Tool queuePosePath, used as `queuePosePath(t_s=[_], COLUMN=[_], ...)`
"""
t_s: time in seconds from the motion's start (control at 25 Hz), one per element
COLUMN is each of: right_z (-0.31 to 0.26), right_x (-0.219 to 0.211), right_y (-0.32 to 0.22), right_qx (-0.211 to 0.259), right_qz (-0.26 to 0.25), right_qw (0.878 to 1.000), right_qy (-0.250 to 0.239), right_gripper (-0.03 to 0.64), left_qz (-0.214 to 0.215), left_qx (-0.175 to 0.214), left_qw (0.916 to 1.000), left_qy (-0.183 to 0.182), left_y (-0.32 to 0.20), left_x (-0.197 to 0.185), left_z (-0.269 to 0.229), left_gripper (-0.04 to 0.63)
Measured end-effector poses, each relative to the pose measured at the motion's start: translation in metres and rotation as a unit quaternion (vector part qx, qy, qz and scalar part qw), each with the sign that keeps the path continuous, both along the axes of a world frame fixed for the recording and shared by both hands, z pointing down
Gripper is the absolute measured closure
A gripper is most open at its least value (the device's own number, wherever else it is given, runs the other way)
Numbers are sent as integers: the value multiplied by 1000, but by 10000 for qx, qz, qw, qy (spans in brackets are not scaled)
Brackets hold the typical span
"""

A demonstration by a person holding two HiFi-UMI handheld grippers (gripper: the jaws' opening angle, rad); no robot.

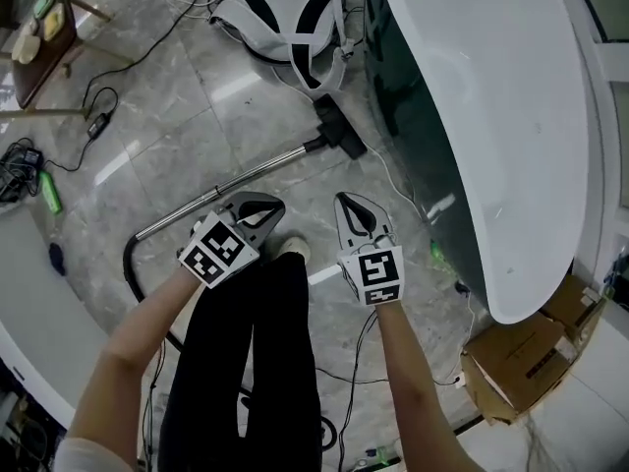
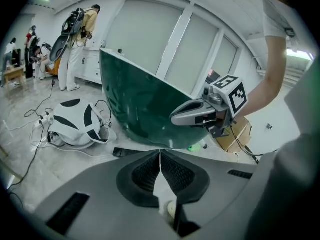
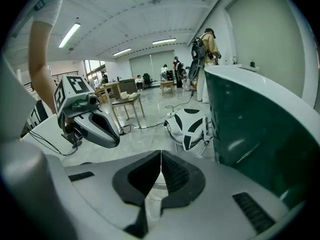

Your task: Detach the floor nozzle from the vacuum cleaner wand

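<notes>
The black floor nozzle (image 1: 340,132) lies on the grey marble floor, joined to the chrome wand (image 1: 221,187), which runs down-left from it. Both grippers hover above the floor, nearer me than the nozzle, and touch nothing. My left gripper (image 1: 273,207) is shut and empty, just above the wand's middle. My right gripper (image 1: 351,201) is shut and empty, to the wand's right. In the left gripper view the jaws (image 2: 160,156) meet, with the nozzle (image 2: 121,152) beyond and the right gripper (image 2: 197,114) alongside. In the right gripper view the jaws (image 3: 160,159) meet, with the left gripper (image 3: 95,126) alongside.
A large white-topped, dark green curved counter (image 1: 491,116) fills the right side. A white and black harness-like device (image 1: 290,13) lies beyond the nozzle. A black hose (image 1: 130,264), cables (image 1: 98,116), a cardboard box (image 1: 521,362) and my black-trousered leg (image 1: 256,362) are nearby. People stand far off.
</notes>
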State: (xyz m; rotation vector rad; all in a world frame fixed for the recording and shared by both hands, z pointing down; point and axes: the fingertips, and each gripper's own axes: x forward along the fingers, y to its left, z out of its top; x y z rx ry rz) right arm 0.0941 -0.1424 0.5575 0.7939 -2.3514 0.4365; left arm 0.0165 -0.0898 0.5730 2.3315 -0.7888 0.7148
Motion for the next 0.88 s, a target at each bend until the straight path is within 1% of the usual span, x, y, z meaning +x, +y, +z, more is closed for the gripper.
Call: queuePosePath(t_s=[0.12,0.2,0.28,0.4,0.52,0.6,0.68,0.8,0.88], right_z=[43,74,105,151,186,203,215,236,253], right_x=[-6,-9,-12,-16,-20,-21,-18,-10,-2], right_y=[0,-1,-1,3,3,4,6,5,3], right_qx=[-144,-226,-340,-498,-529,-547,-510,-544,-622], right_qz=[-98,-118,-200,-540,-918,-1140,-1267,-1218,-1185], right_qw=[9998,9995,9988,9955,9905,9868,9846,9852,9847], right_qy=[77,169,289,599,880,1015,1091,1074,1117], right_gripper=[603,603,603,603,603,603,603,603,603], left_qz=[-41,10,86,284,444,549,679,841,865], left_qx=[-290,-456,-637,-862,-898,-915,-980,-1150,-1289], left_qw=[9995,9987,9968,9927,9882,9835,9786,9723,9681], left_qy=[-89,-230,-474,-797,-1156,-1462,-1679,-1852,-1967], left_y=[4,6,9,9,2,-4,-8,-15,-19], left_x=[-6,-11,-17,-22,-28,-31,-30,-27,-26], left_z=[49,83,118,164,206,234,261,301,326], left_gripper=[584,584,583,583,581,574,540,488,457])
